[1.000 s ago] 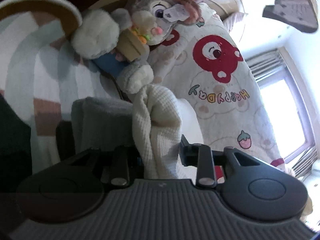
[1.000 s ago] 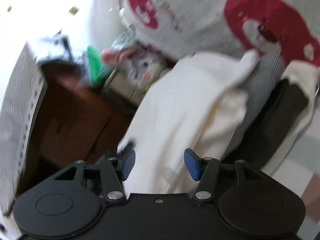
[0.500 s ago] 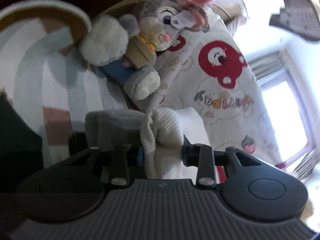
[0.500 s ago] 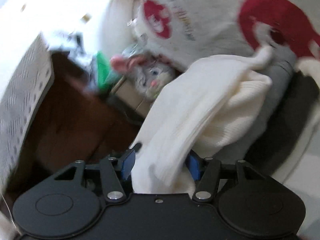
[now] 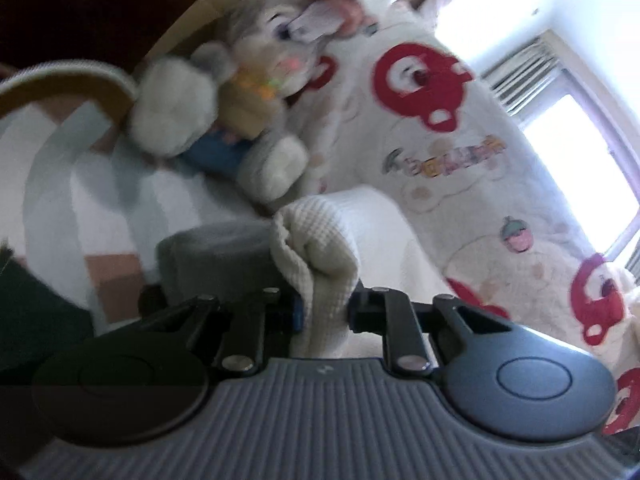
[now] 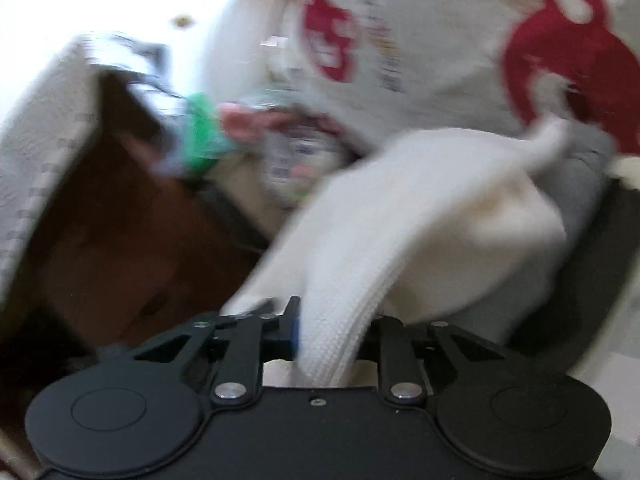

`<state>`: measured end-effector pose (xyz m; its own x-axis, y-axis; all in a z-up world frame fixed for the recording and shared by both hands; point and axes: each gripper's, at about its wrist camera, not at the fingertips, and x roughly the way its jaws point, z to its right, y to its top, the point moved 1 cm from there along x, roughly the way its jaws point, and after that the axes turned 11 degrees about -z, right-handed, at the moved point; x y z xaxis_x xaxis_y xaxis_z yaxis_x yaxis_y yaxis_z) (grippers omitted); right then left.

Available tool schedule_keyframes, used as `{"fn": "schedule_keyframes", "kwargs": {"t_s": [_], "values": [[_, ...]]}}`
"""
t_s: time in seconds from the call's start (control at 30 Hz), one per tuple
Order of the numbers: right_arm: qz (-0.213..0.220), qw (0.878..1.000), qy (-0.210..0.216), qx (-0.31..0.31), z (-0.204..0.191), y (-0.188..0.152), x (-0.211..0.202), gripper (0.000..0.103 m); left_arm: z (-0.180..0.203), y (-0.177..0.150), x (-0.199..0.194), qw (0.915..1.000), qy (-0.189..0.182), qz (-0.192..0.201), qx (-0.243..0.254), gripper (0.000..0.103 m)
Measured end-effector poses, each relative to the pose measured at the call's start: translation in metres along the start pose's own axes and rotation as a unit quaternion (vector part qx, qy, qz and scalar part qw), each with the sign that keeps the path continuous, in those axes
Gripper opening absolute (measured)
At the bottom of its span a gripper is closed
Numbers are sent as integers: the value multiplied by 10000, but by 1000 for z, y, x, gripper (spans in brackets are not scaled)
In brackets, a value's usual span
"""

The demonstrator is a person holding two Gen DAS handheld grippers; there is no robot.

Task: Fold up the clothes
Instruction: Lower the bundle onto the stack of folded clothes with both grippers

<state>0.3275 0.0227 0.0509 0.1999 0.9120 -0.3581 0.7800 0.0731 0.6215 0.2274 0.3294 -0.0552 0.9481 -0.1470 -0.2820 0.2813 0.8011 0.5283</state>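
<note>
A cream waffle-knit garment (image 5: 316, 248) hangs bunched between the jaws of my left gripper (image 5: 326, 314), which is shut on it. The same cream garment (image 6: 420, 216) stretches across the right wrist view, and my right gripper (image 6: 330, 334) is shut on its ribbed edge. A folded grey garment (image 5: 216, 256) lies under it, with a dark one below that (image 6: 580, 280). Both views are motion-blurred.
A plush grey rabbit (image 5: 248, 92) sits behind the clothes on the striped bedding (image 5: 80, 168). A white quilt with red bears (image 5: 432, 112) lies behind, a bright window (image 5: 580, 168) at right. A brown wooden cabinet (image 6: 120, 232) stands at left in the right wrist view.
The right gripper has closed onto the cream garment's ribbed edge. Both grippers have shifted, and the garment now sits lower over the grey pile.
</note>
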Motion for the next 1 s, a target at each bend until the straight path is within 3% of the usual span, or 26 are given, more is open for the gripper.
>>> {"fn": "schedule_keyframes", "kwargs": {"t_s": [0.1,0.23,0.33,0.4,0.47,0.53,0.67,0.8,0.93,1.0], "values": [[-55,9994,245,-240,-29,1,-20,14,10,5,-7,9998,40,99,162,18],[-621,9974,-293,-210,-26,-8,5,14,-7,2,-1,9961,876,4,84,18],[-1001,9943,-373,19,-12,-28,23,18,-21,-4,6,9905,1373,-107,48,20],[-1132,9931,-318,50,-7,-34,24,24,-23,-6,7,9893,1449,-127,48,20],[-1075,9941,-157,-16,-4,-26,10,34,-22,-5,6,9893,1449,-120,133,21],[-981,9951,15,-98,-1,-17,-6,37,-19,-5,7,9891,1454,-90,232,22],[-174,9986,-443,224,23,17,-51,56,-18,-5,10,9853,1691,-102,232,27],[257,9913,-591,1146,83,58,-62,59,0,-4,-3,9807,1879,203,496,29],[-40,9845,-699,1609,131,82,-30,60,26,-6,-18,9793,1650,679,953,29],[15,9848,-542,1649,142,85,-18,61,35,-9,-22,9785,1520,839,1113,29]]}}
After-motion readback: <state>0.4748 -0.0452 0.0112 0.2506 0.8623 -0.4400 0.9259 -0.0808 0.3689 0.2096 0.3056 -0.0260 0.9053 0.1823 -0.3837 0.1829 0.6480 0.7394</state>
